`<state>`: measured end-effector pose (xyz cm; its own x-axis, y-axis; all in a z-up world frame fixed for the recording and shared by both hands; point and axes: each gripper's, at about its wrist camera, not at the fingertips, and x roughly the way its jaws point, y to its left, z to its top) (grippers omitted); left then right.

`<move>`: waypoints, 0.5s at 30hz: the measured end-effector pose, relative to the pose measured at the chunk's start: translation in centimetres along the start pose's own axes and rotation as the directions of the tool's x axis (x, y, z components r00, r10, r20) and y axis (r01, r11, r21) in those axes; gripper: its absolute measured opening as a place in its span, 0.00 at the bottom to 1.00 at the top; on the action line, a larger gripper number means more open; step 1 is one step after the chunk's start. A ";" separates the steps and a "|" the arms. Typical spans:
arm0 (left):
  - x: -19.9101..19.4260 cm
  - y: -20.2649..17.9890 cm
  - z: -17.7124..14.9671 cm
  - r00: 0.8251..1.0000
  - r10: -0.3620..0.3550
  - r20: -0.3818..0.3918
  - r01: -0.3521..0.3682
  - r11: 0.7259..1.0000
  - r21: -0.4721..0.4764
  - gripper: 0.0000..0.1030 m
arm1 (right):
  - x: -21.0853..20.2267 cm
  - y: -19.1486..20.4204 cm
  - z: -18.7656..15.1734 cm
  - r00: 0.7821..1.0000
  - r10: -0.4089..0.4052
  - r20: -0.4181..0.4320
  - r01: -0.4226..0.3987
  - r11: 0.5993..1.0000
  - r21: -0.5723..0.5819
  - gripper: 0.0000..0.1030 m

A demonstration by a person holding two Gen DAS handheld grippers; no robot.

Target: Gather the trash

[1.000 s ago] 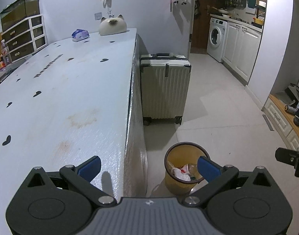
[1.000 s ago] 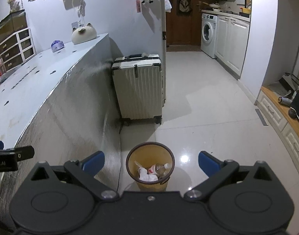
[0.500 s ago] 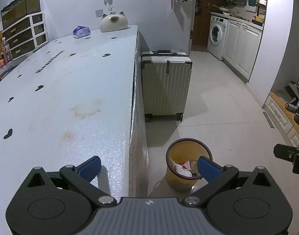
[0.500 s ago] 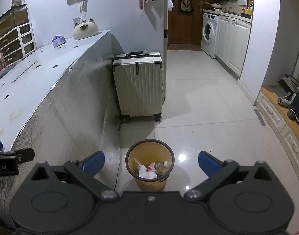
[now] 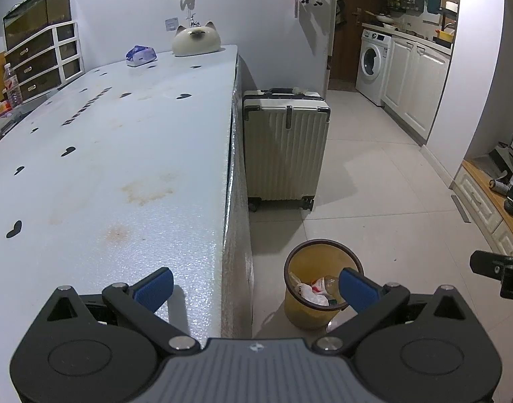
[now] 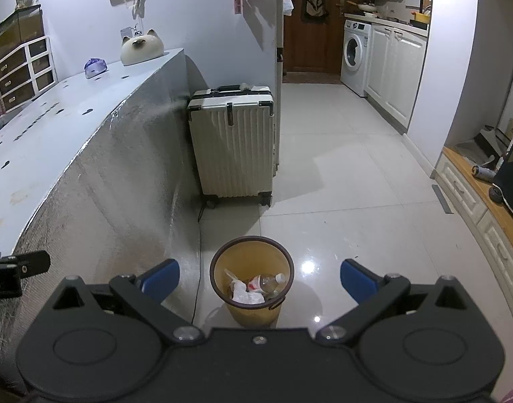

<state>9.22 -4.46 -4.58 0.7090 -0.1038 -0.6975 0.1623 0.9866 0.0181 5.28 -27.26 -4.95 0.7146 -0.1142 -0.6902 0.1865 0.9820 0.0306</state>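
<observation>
Left gripper (image 5: 255,284) is spread wide w/ nothing between its blue pads; its left pad (image 5: 154,284) hangs over the near edge of the pale blue table (image 5: 115,154), its right pad (image 5: 357,288) overlaps the near rim of the trash bin (image 5: 320,282) in that view. Bin is a yellowish bucket w/ a dark rim, standing on the tiled floor (image 5: 384,181) just beside the table's silver side, below the fingers & toward the right one. Right gripper (image 6: 260,278) is also fully spread and empty; here the trash bin (image 6: 253,278) sits almost dead centre between the two pads, lower than them, apart from both. Inside the bin: a clear plastic bottle (image 6: 268,281) w/ red label lying on its side, crumpled white paper (image 6: 246,296) next to it, maybe other scraps underneath, too dark to tell. A cream ribbed suitcase (image 6: 234,144) stands upright beyond the bin, close to the table's end. On the table's far end: a cat-shaped ornament (image 5: 196,38) & a blue-white packet (image 5: 140,55) near it. Tabletop near the left fingers shows only brownish stains and dark heart marks.
</observation>
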 end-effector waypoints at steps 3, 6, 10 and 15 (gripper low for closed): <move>0.0 0.0 0.0 1.000 0.001 -0.001 -0.001 1.000 0.000 1.00 | 0.1 0.1 0.1 1.000 0.001 0.000 -0.001 1.000 -0.004 1.00; 0.0 -0.1 0.0 1.000 0.002 -0.001 -0.002 1.000 0.000 1.00 | 0.2 0.2 0.1 1.000 0.002 -0.001 -0.002 1.000 -0.005 1.00; 0.0 -0.1 0.0 1.000 0.002 -0.001 -0.002 1.000 0.000 1.00 | 0.1 0.2 0.1 1.000 0.001 -0.002 -0.001 1.000 -0.004 1.00; 0.1 -0.1 0.1 1.000 0.002 -0.003 -0.002 1.000 0.002 1.00 | 0.2 0.2 0.1 1.000 0.001 -0.003 -0.001 1.000 -0.002 1.00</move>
<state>9.29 -4.56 -4.57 0.7075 -0.1017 -0.6994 0.1621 0.9866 0.0205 5.50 -27.09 -5.00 0.7124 -0.1131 -0.6926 0.1845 0.9824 0.0294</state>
